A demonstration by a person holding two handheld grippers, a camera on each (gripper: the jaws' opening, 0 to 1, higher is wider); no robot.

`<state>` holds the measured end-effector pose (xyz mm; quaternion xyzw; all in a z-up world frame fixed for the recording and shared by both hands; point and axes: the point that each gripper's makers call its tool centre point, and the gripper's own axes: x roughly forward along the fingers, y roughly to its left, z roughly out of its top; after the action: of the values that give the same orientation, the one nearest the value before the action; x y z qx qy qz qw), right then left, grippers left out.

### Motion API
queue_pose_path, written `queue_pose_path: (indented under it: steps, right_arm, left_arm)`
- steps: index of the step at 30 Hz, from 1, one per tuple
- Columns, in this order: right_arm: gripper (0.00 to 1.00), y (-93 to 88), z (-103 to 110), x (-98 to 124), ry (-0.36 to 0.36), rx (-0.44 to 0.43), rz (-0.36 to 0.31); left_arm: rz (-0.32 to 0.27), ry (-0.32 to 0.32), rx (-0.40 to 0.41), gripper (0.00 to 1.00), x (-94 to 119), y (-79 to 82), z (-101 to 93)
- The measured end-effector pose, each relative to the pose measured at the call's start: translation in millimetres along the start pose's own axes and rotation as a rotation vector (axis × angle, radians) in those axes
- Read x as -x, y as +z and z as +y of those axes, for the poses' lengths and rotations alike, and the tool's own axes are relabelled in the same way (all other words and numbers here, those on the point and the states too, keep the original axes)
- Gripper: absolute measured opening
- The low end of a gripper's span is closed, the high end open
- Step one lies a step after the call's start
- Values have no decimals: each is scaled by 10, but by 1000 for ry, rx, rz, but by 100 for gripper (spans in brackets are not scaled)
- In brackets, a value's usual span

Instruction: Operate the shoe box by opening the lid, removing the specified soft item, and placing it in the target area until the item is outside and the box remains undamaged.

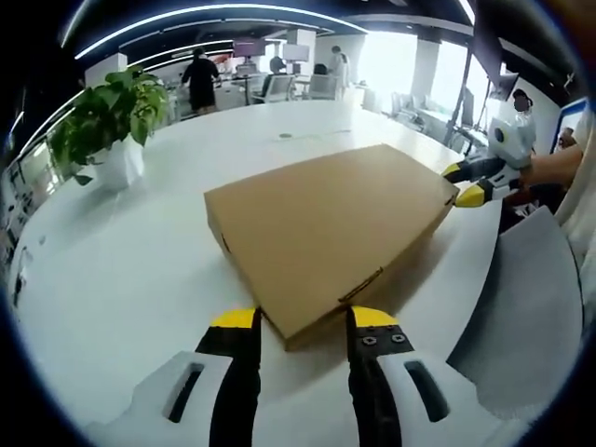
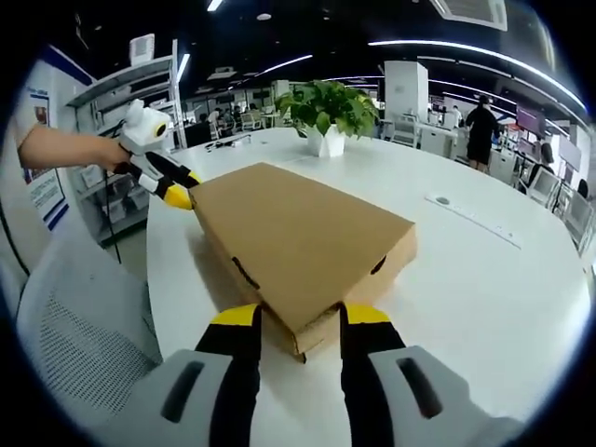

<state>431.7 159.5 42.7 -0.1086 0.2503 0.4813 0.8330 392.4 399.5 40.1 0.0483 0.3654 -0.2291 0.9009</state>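
Observation:
A closed brown cardboard shoe box (image 1: pixel 326 228) lies flat on the white table (image 1: pixel 130 279), lid down. My left gripper (image 1: pixel 304 321) stands open, its yellow-tipped jaws on either side of the box's near corner. The right gripper (image 1: pixel 470 182) shows at the box's far right corner, held by a person's hand. In the right gripper view the same box (image 2: pixel 298 233) fills the middle, and my right gripper (image 2: pixel 300 317) is open astride its near corner. The left gripper (image 2: pixel 175 189) meets the opposite corner there. The soft item is hidden.
A potted plant in a white pot (image 1: pixel 112 130) (image 2: pixel 326 116) stands on the table beyond the box. A grey mesh chair (image 1: pixel 526 317) (image 2: pixel 84 326) sits at the table's edge beside me. A small strip (image 2: pixel 470 216) lies on the table. People stand far back.

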Motion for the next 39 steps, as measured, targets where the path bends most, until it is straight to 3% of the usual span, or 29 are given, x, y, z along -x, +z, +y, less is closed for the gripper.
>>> queue_pose_path:
  steps: [12, 24, 39]
  right_arm:
    - [30, -4, 77, 50, -6, -36, -10]
    - [30, -17, 153, 131, 1, -19, -12]
    - [33, 140, 173, 211, -10, -3, -37]
  left_arm:
    - [29, -1, 4, 35, 55, -60, -49]
    - [38, -19, 13, 36, 111, -96, -89]
    - [1, -38, 49, 36, 258, 43, -122]
